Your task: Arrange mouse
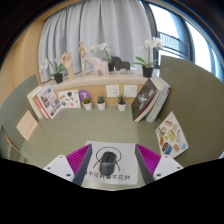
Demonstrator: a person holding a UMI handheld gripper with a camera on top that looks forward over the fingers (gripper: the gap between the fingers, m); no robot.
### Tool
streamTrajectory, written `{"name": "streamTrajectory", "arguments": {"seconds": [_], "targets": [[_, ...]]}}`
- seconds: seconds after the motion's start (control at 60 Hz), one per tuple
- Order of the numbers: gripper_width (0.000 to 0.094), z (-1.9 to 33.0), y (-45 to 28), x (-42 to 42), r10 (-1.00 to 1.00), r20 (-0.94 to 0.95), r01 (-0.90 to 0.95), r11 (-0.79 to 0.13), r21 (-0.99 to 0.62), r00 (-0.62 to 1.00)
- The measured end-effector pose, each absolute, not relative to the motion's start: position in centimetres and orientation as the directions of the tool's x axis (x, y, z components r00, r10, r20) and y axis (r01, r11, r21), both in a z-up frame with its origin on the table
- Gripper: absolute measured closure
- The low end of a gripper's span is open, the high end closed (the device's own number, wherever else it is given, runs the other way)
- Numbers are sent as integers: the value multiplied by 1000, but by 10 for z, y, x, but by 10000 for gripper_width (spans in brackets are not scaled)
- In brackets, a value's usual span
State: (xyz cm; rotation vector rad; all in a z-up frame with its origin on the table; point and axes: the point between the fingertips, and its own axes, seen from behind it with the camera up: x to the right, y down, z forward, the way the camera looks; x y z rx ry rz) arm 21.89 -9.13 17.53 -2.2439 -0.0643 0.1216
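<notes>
While the gripper (108, 168) hangs above the near edge of the grey-green table (120, 128), its two fingers stand apart, magenta pads (77, 160) facing inward. Between them sits the dark mouse (108, 157), resting on a white printed sheet (107, 166) with black characters along its near margin. A gap shows on either side of the mouse; neither pad presses on it.

Open room: a broad bare stretch of table surface runs from just beyond the mouse to a row of three small potted plants (100, 101) at mid-table. To either side of the sheet the surface is also bare for some way.

Edges: left flank holds a pale card (27, 124) lying flat, then upright picture books (45, 99) leaning at the far left. Right flank holds a colourful book (170, 134) lying flat near the table's right edge, and a dark book (150, 98) propped up beyond it.

Far boundary: a pale wooden shelf (100, 75) carries a white orchid (149, 52) in a pot, a small grey figurine (118, 64) and another potted plant (58, 72). Behind hangs a light curtain (100, 25), with a window (170, 30) to the right.
</notes>
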Motion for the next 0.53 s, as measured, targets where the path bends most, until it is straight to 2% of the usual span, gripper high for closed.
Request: {"name": "streamTrajectory", "arguments": {"seconds": [0.133, 0.217, 0.367, 0.533], "targets": [[78, 246, -122, 241, 121, -41, 33, -552, -833, 992], [81, 270, -138, 247, 146, -31, 50, -518, -854, 989], [82, 277, -169, 244, 188, 1, 99, -507, -856, 982], [82, 261, -192, 228, 215, 6, 123, -536, -835, 977]]}}
